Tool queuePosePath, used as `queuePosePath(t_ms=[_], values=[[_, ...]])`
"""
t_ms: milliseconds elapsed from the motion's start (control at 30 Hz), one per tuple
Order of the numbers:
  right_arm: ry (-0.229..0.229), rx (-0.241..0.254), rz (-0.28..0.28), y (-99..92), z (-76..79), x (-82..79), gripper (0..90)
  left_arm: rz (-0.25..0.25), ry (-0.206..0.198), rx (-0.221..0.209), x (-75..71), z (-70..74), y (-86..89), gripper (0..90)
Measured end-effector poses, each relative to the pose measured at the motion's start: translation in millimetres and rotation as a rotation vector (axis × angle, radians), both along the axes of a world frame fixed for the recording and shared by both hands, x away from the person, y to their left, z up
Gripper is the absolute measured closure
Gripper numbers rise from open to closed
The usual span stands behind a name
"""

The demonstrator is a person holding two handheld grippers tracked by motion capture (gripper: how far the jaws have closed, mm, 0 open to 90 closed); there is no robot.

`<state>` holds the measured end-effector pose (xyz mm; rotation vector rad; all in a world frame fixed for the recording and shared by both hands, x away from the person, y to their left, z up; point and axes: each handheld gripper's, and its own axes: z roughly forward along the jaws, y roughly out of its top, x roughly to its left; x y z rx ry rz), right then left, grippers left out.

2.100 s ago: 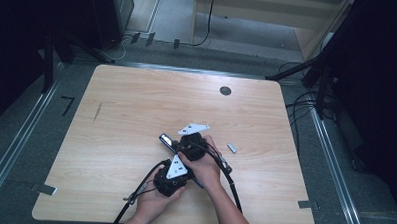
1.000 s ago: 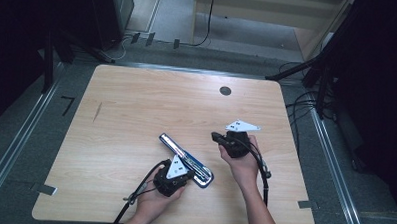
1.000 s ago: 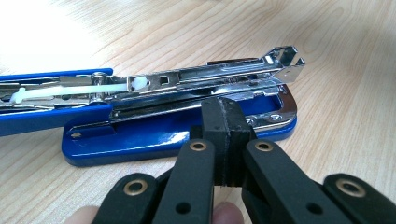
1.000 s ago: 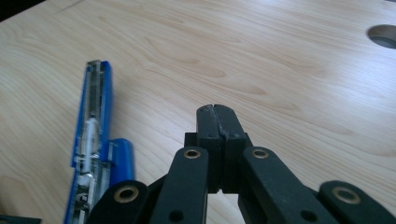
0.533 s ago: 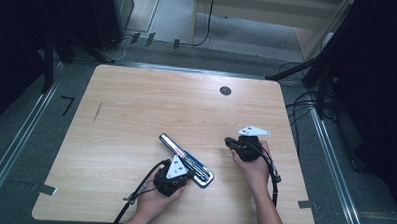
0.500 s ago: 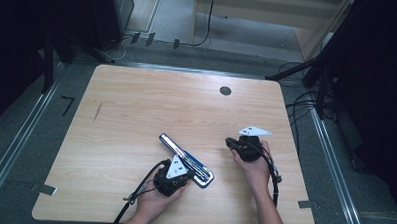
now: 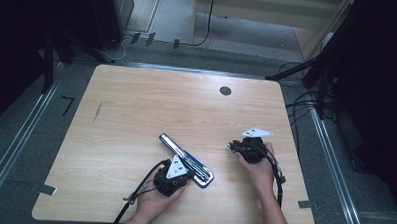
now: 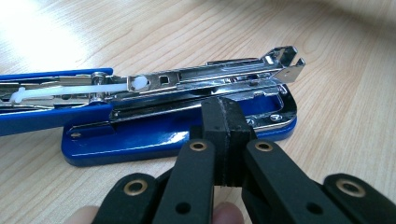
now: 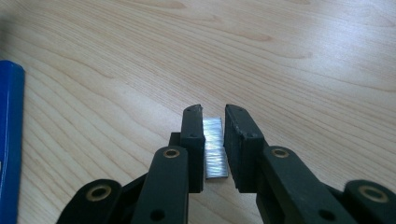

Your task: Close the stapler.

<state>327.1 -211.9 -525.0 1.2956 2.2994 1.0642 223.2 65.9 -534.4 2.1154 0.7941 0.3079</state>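
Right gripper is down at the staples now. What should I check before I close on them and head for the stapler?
1. Staple strip between the right gripper jaws: ok. The jaws have just been opening and straddle it.
2. Pads pressing on the strip: not ok, a gap shows on one side.
3. Strip lying flat on the table: ok.
4. Stapler swung open, staple channel exposed: ok.
5. Left gripper shut, tip at the stapler's base: ok.
6. Stapler pinned down firmly: cannot tell.

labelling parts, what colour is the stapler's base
Blue, under a silver metal rail; stapler shows best in the left gripper view.
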Motion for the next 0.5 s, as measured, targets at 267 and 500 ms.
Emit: queuePosePath(t_ms=[267, 500], values=[[0.014, -0.011, 0.002, -1.6, -2.2, 0.5, 77.1, -0.001, 0.000, 0.002, 0.0, 0.1, 0.1, 90.0], [0.020, -0.014, -0.005, -3.7, -5.0, -0.7, 76.7, 0.000, 0.000, 0.000, 0.0, 0.0, 0.0, 90.0]])
